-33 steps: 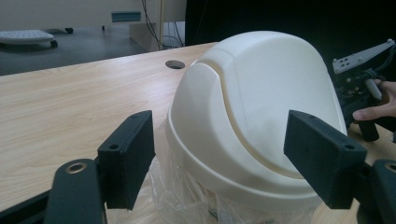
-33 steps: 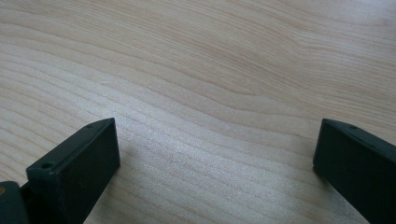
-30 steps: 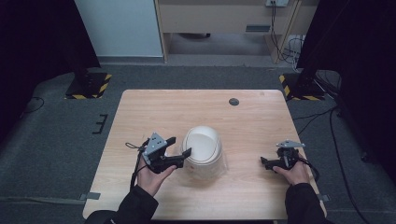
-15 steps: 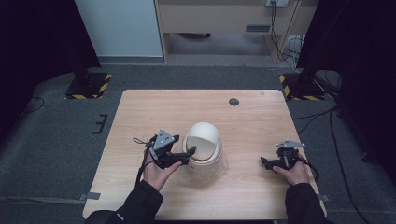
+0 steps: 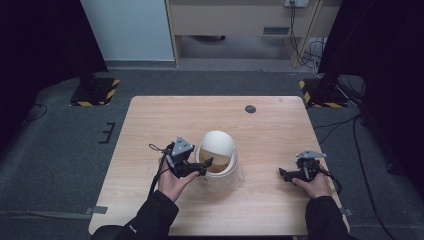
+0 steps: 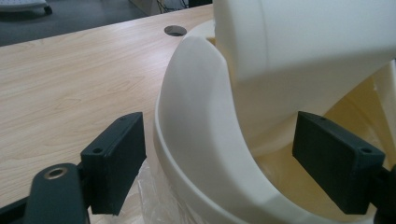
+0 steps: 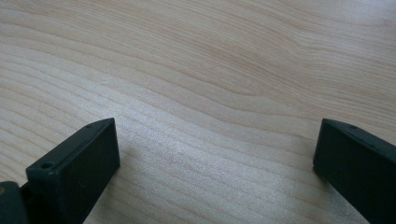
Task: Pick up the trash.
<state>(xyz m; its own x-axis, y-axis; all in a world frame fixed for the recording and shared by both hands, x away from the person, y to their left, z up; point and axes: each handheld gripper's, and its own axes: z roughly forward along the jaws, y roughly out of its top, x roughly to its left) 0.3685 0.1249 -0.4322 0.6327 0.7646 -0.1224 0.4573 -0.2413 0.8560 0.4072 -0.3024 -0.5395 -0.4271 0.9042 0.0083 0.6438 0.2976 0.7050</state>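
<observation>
The white bin (image 5: 218,160) stands near the middle of the wooden worktop (image 5: 280,130), slightly left and toward the near edge. Its domed swing lid (image 5: 218,145) is tipped, leaving a dark opening on the near-left side; what lies inside cannot be made out. In the left gripper view the bin's rim (image 6: 201,140) and lid (image 6: 308,42) are cut off at the top and right edges, and a fold of clear plastic liner (image 6: 149,196) shows below the rim, its extent hidden. A thin clear film also shows at the bin's base in the high view, hard to trace.

A round cable hole (image 5: 250,109) sits at the far side of the worktop, well apart from the bin. The person's 2 dark sleeves enter from the near edge.

Left tongs (image 5: 202,167) (image 6: 233,163): jaws have just been opening and stand wide, 1 outside the bin's wall and 1 inside over the opening; the rim passes between them, and neither pad presses on it.

Right tongs (image 5: 284,173) (image 7: 215,168): jaws wide apart, low over bare wood near the right edge, holding nothing, well apart from the bin.
</observation>
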